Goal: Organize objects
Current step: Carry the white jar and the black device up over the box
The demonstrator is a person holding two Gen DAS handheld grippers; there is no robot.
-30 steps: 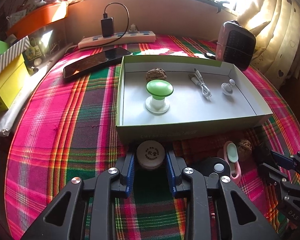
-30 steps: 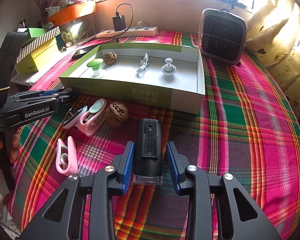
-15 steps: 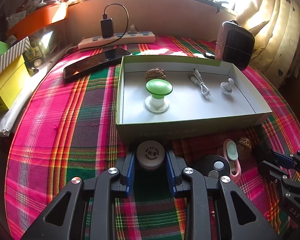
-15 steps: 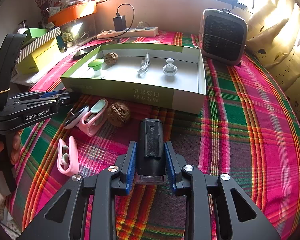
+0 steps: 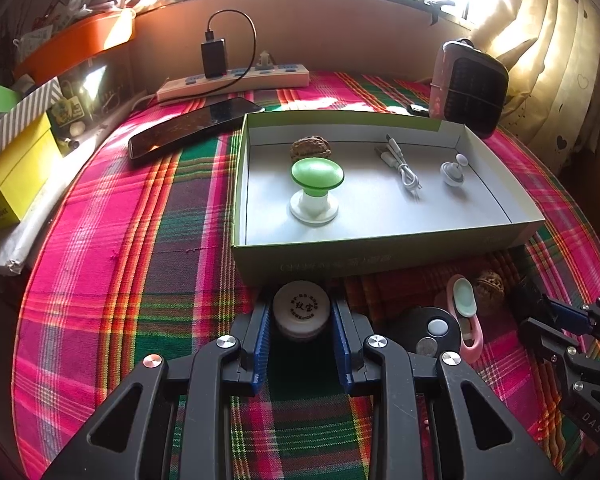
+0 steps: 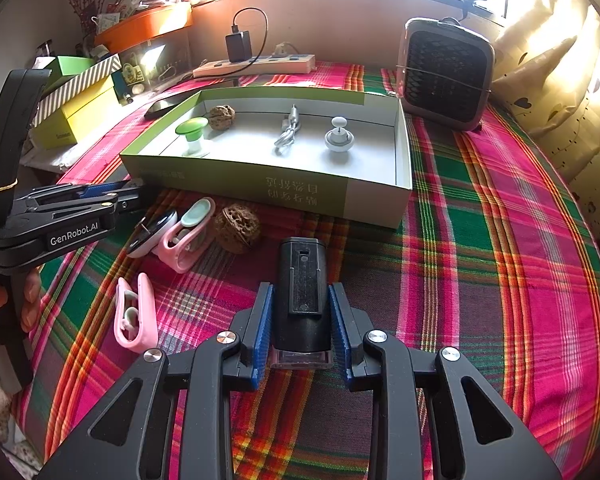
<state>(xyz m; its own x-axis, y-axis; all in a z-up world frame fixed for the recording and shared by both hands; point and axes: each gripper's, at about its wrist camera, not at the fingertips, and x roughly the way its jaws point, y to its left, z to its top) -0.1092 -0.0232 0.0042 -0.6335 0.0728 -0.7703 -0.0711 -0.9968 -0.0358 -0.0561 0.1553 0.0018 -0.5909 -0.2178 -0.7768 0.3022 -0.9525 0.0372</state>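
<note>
My left gripper is shut on a small round white tin, right in front of the green cardboard box. In the box stand a green mushroom-shaped knob, a walnut, a white cable and a small white knob. My right gripper is shut on a black oblong device, near the box's front wall. Between the two grippers lie a second walnut, two pink clips and a black round disc.
A dark phone and a power strip with a charger lie behind the box. A small heater stands at the back right, with curtains beyond it. Yellow and striped boxes line the left edge. A hand holds the left gripper.
The right gripper's jaws have narrowed a little and now press on the black device. The left gripper and the tin have stayed still.
</note>
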